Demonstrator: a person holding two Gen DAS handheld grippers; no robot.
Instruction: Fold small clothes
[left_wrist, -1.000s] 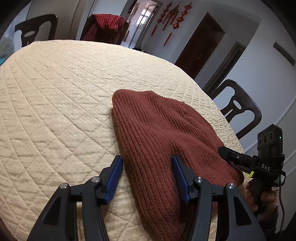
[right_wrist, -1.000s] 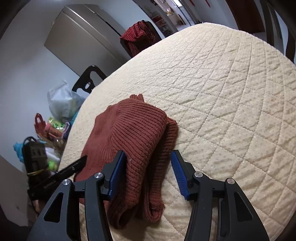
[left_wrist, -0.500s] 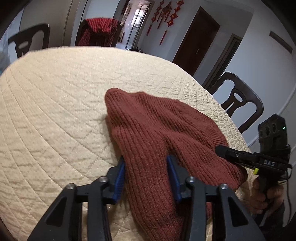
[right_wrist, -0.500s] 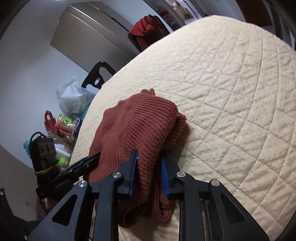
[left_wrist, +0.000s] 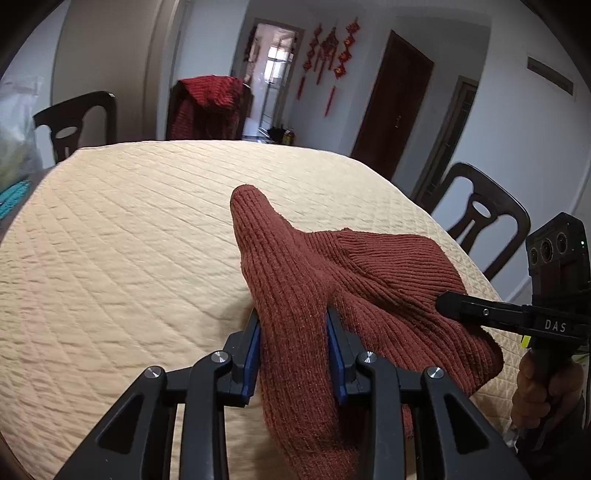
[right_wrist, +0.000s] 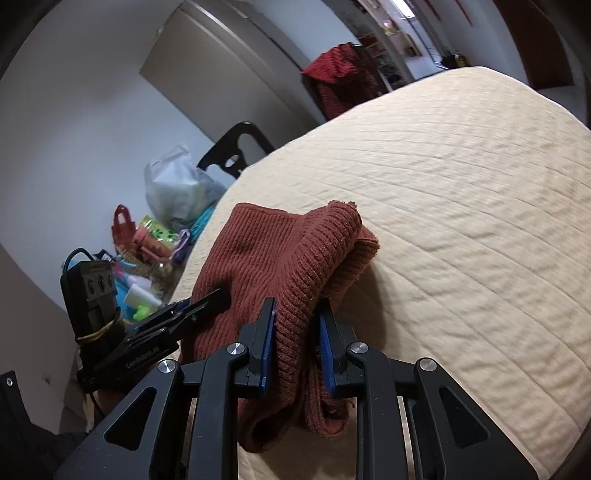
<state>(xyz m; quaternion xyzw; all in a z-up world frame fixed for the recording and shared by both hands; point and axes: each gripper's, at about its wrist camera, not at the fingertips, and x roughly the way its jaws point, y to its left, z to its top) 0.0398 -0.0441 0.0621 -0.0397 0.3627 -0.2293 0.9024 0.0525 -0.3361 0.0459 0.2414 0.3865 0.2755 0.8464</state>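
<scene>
The rust-red knitted garment (left_wrist: 354, 280) lay bunched on the cream quilted table cover (left_wrist: 129, 258), its near edge raised off it. The left gripper (left_wrist: 293, 343), whose jaws had just been closing, pinched a fold of the knit between blue pads. The right gripper (right_wrist: 295, 332) likewise clamped the ribbed edge, right of the left one. Its body read "DAS" in the left wrist view.

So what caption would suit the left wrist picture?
Both handheld grippers pinch a rust-red knit garment above the quilted table cover.
</scene>
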